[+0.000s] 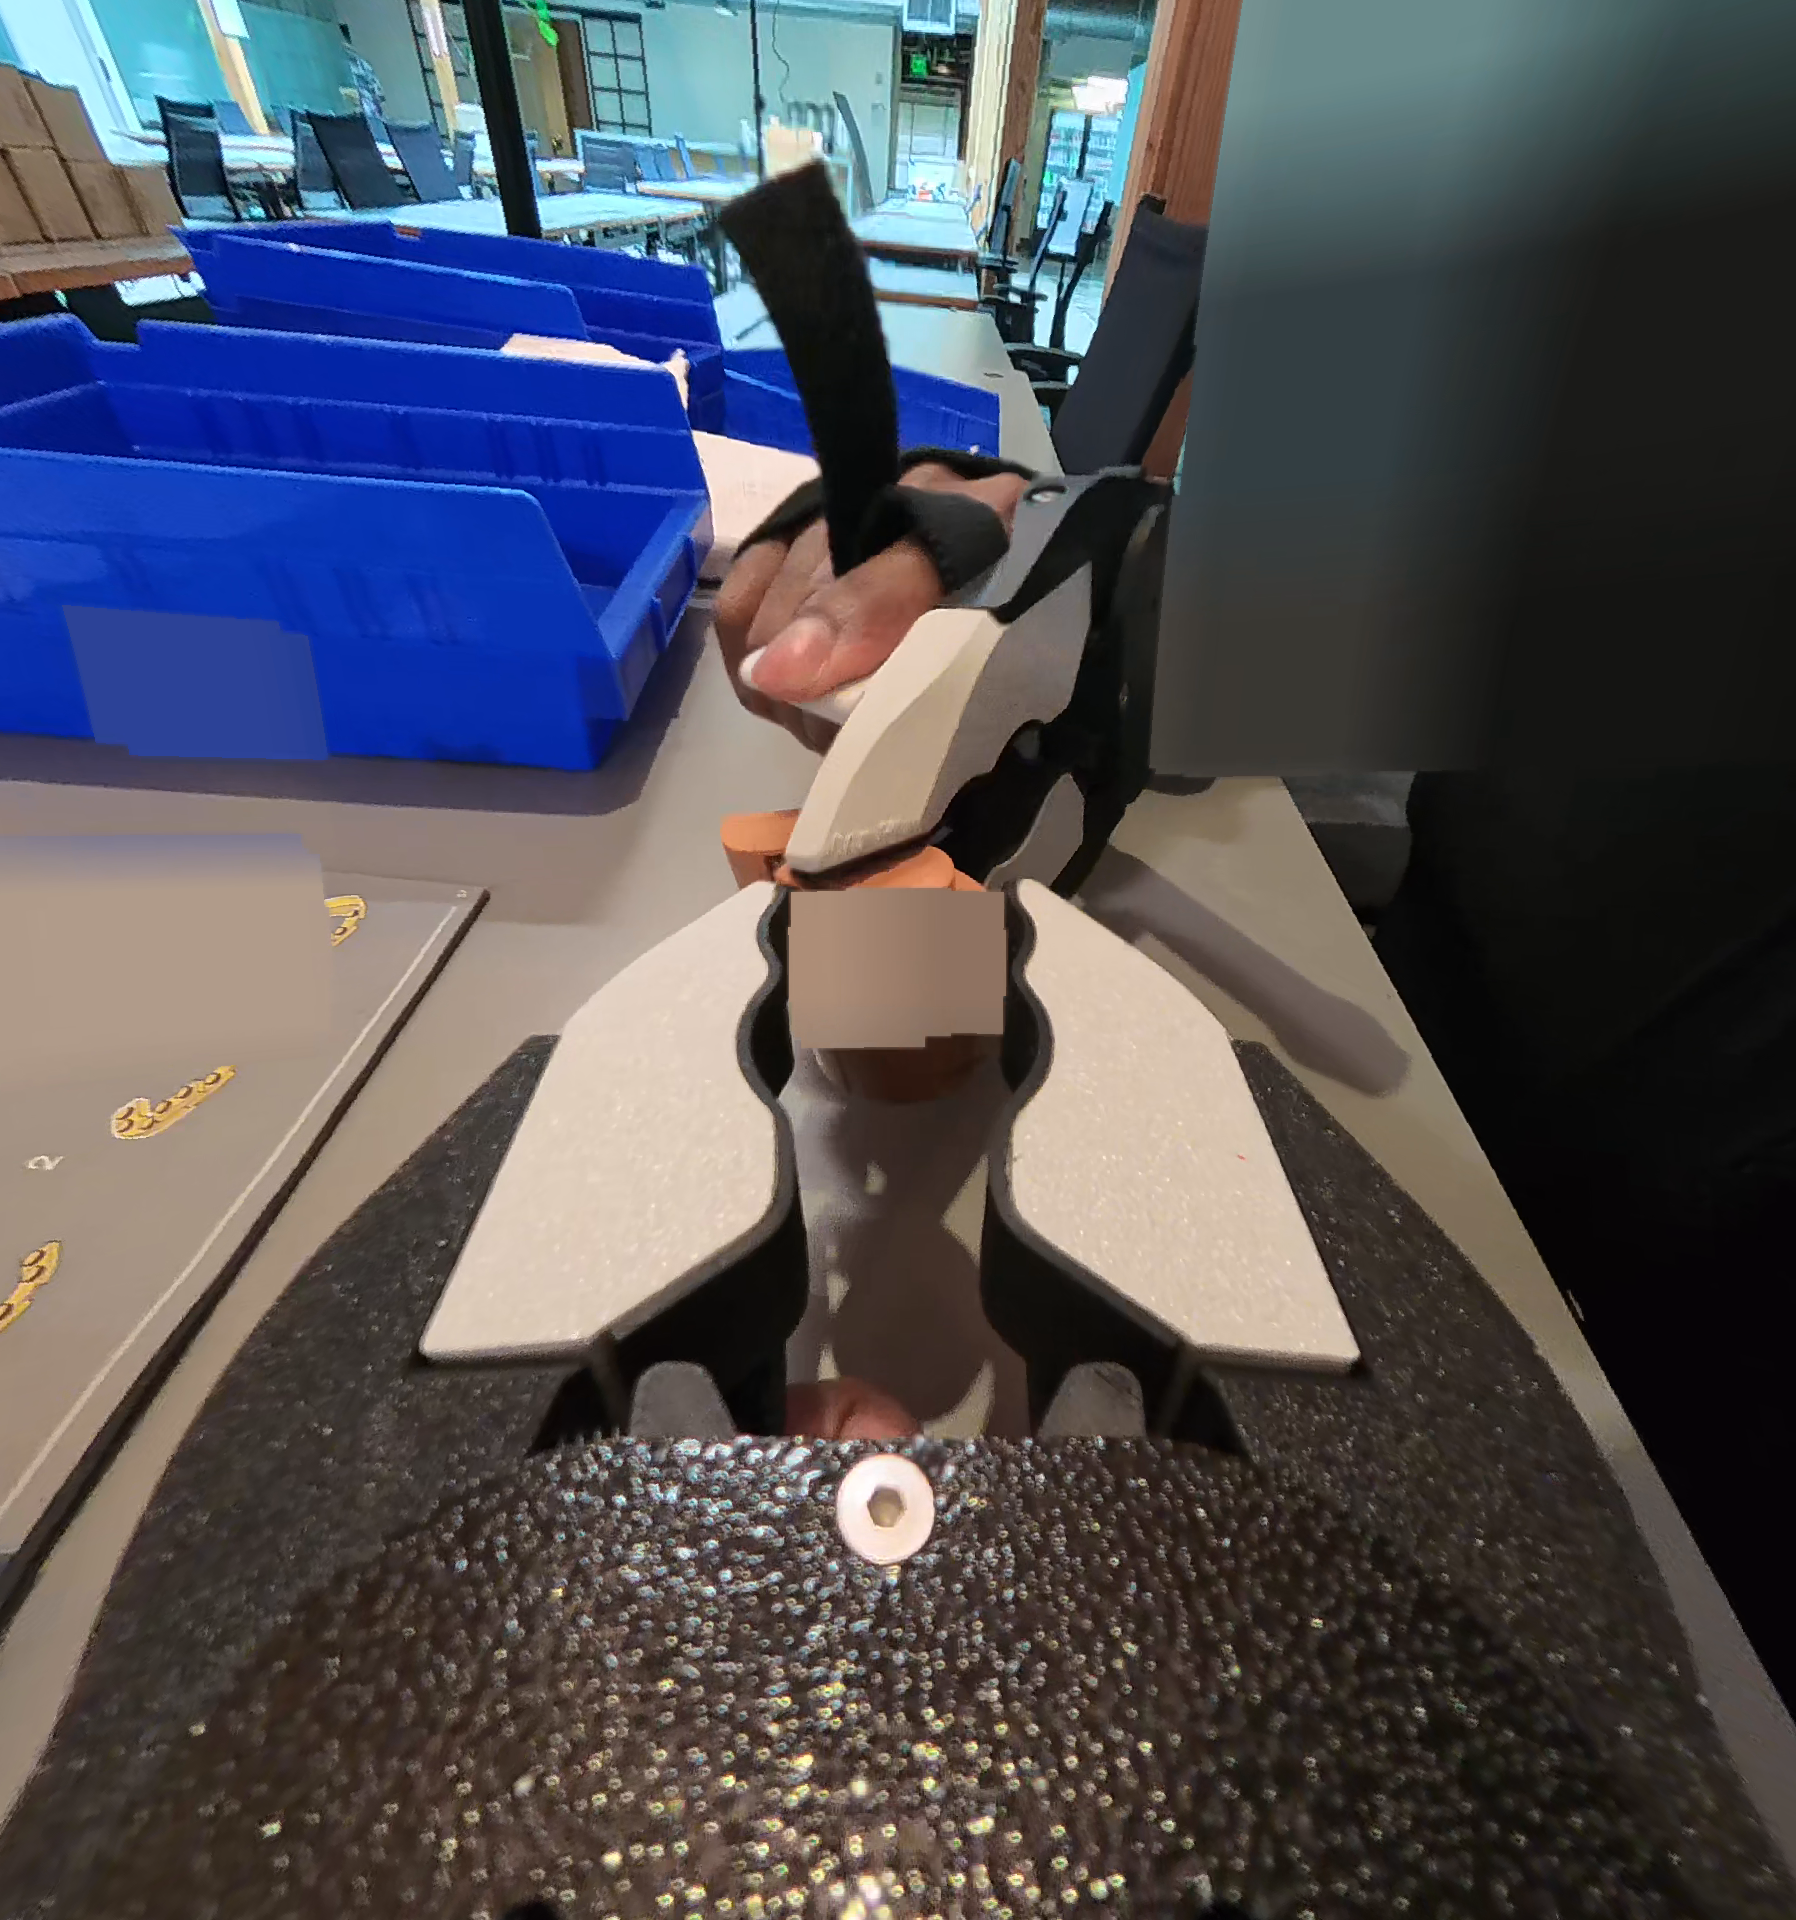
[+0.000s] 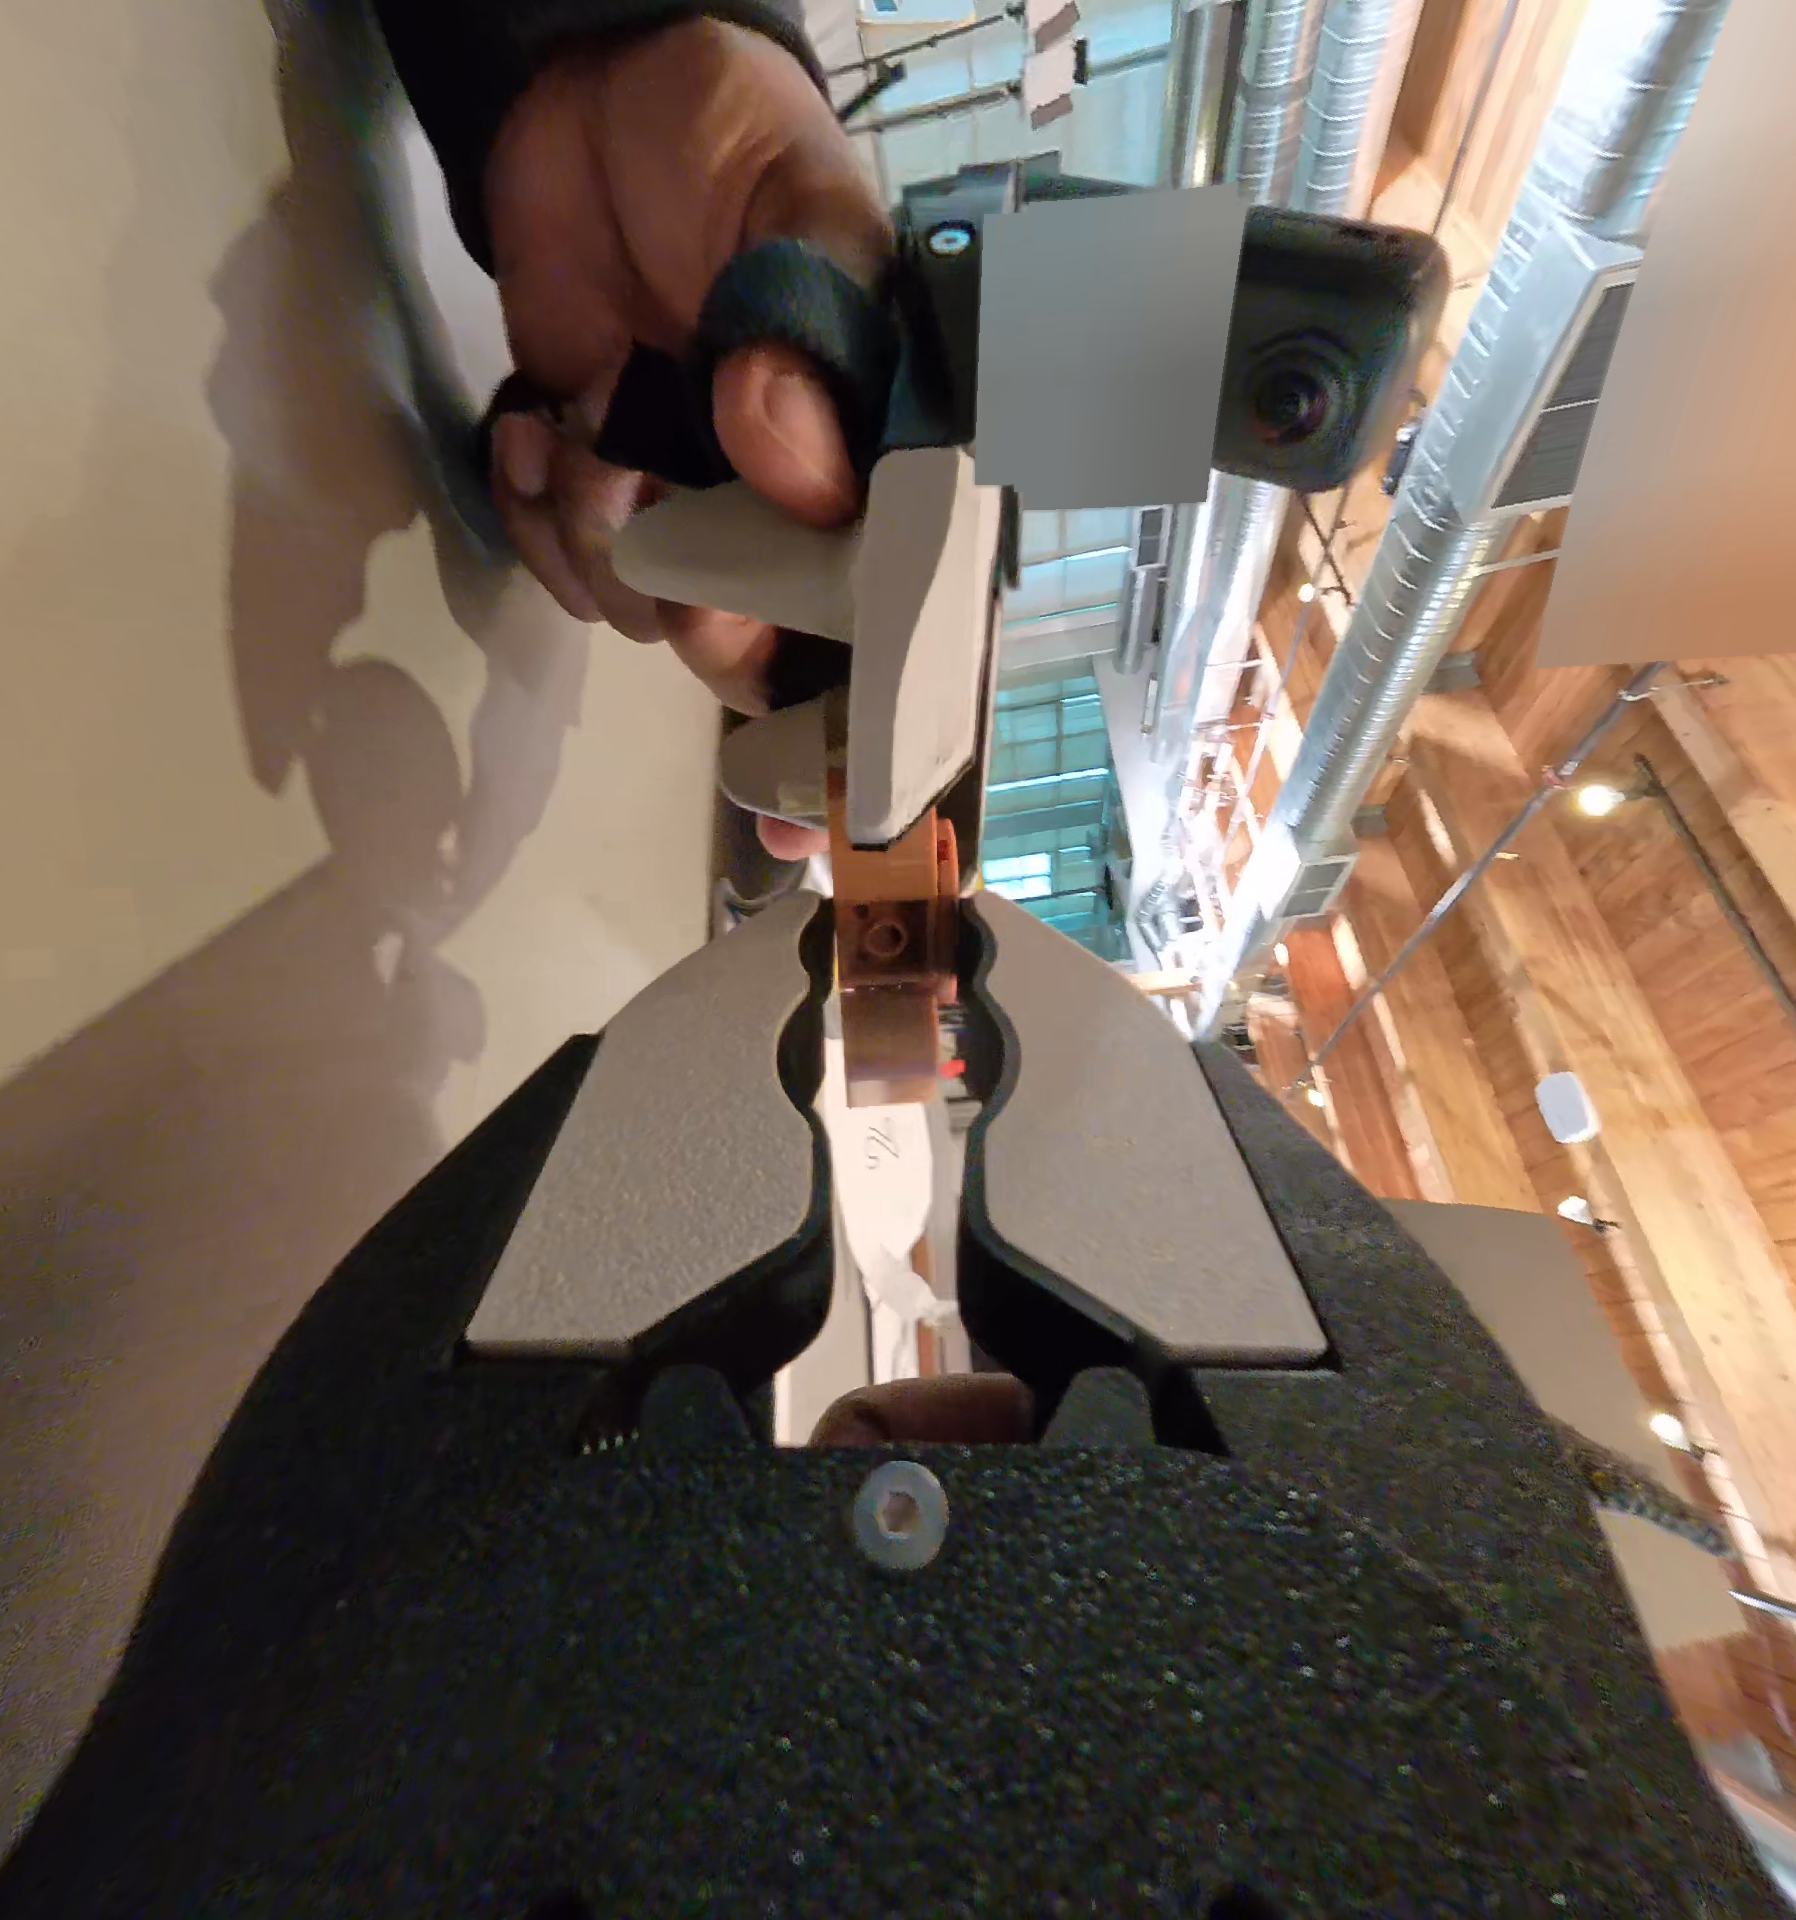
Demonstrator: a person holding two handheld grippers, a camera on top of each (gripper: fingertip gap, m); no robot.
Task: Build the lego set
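- Orange-brown plastic piece (image 2: 889,951), a small block-like assembly with a round stud on its face, is gripped from two sides at once, raised above a pale grey table (image 1: 582,831).
- Right gripper (image 2: 894,961) is clenched on the piece, its black inner pads pressing the left and right faces in the right wrist view.
- Left gripper (image 1: 899,971) closes on the same piece from the near side in the left wrist view; a blurred patch covers most of the part between its fingertips, with orange showing just above and below it.
- Tips of the two tools meet nose to nose at the piece, the right one coming down at a slant from the far side, the left one pointing level toward it.
- A hand (image 2: 665,260) in a dark sleeve, strapped with black fabric, holds the left tool; a hand (image 1: 832,623) with a black strap standing up from it holds the right tool.
- Left of the tools on the table lies a grey board (image 1: 198,1195) with small gold-coloured parts on it.
- Farther left stand blue storage bins (image 1: 354,540), with cardboard boxes, chairs and tables far behind.
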